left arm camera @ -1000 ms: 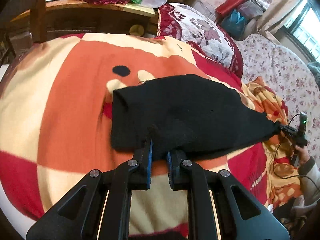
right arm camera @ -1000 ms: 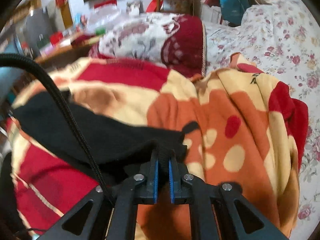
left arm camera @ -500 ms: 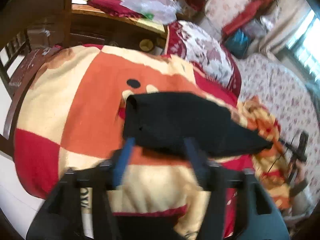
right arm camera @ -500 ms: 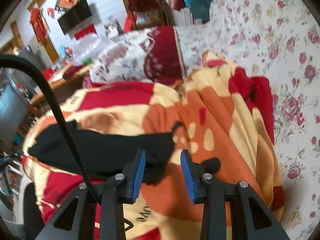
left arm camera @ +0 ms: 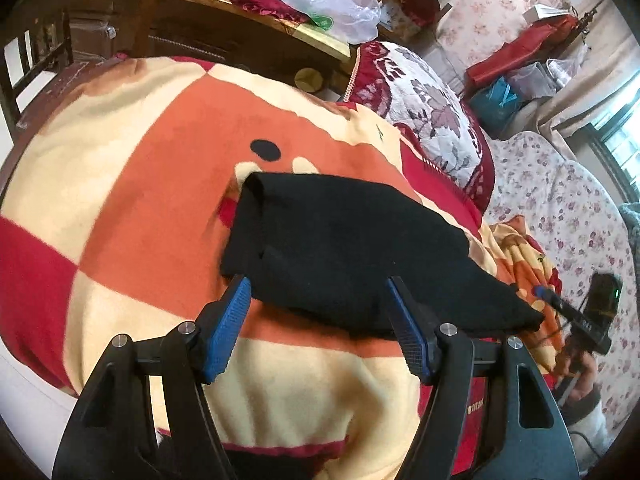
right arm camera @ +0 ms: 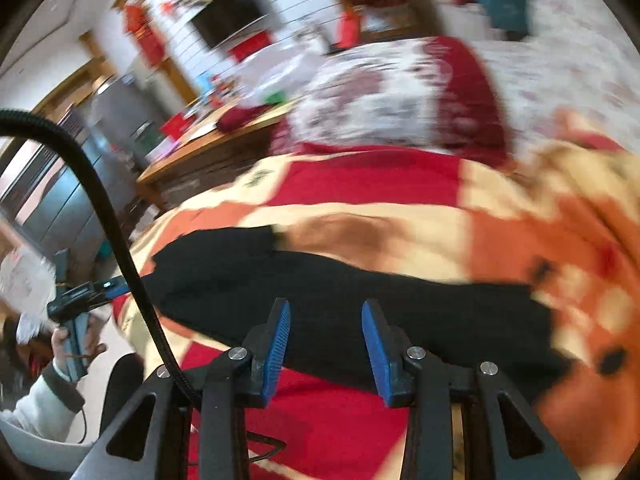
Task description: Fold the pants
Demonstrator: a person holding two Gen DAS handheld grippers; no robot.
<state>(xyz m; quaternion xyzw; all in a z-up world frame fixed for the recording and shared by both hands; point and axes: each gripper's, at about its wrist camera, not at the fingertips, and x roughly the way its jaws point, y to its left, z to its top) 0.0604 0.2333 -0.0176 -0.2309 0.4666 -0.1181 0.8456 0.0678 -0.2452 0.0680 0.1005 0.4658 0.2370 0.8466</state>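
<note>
Nearest in the left wrist view, the left gripper [left arm camera: 318, 320] stands with its jaws wide apart, nothing between the pads; they have just been opening, and the pants [left arm camera: 352, 252] lie free beyond the tips, toward 12 o'clock. The right gripper [right arm camera: 325, 340] likewise has its jaws apart, less widely, having just been opening too; the cloth lies under and past its tips and is not pinched.

The pants sit as a black, roughly folded slab on the blanket [left arm camera: 132, 184], tapering to a point at about 4 o'clock in the left view; a loose flap shows near the left edge, around 10 o'clock of the slab.

Risks, as I judge them: that flap may spring open since nothing pins it, so the next fold would start crooked; the blanket is soft and rumpled, so a low regrasp could catch blanket pile along with the pants and drag both; the right view is blurred, so aiming that hand at the edge now is uncertain; its cable [right arm camera: 112, 240] arcs near the cloth at 9 o'clock and could snag.

Farther off, the pillow [left arm camera: 428, 108] at 1 o'clock and the bag [left arm camera: 328, 0] at 12 are well clear.
</note>
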